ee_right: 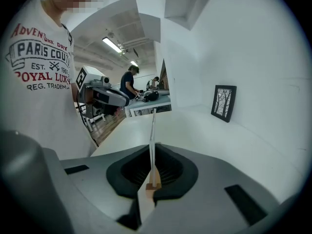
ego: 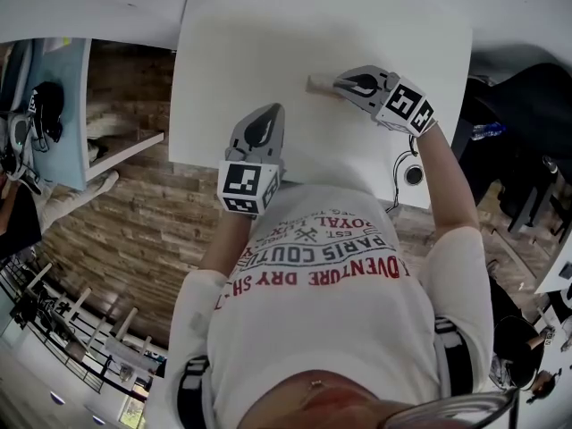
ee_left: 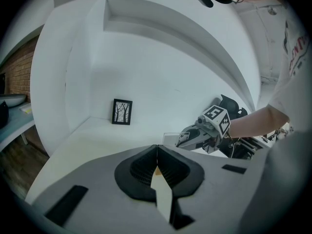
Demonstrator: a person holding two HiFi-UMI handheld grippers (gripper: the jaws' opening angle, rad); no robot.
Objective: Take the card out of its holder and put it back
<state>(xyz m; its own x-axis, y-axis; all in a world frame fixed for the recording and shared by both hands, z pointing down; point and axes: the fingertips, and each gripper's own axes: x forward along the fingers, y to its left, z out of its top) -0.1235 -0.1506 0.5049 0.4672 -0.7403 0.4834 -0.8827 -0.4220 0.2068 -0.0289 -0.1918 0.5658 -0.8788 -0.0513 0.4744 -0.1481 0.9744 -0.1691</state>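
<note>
**A:** Nearest the lens, a printed T-shirt (ego: 313,275) is noted across the bottom of the head view. Left of centre, the left gripper (ego: 272,114) is held over the white table (ego: 268,34). Its jaws are pressed together and nothing is seen poking out past them.

**B:** Agreed from its own view. Only a pale sliver is seen at the seam, and it cannot be read as a card. Further right?

**A:** The card holder (ego: 320,83) is seen, a clear pane (ee_right: 153,140) on a wooden base (ee_right: 153,185). It is clamped edge-on by the right gripper (ego: 344,84), whose pads are closed on the pane just above the base.

**B:** Card located?

**A:** It cannot be told apart from the pane. None is seen loose on the table or in the left claw, so it is judged to be inside the holder. Whether the base rests on the table cannot be told.

**B:** Risks?

**A:**
- The card may be pinched along with the pane, so a pull could jam or bend it.
- The pane is thin and slick, so it could be twisted in the pads by a sideways tug.
- The left jaws must be opened before approach, or the holder may simply be knocked.
</note>
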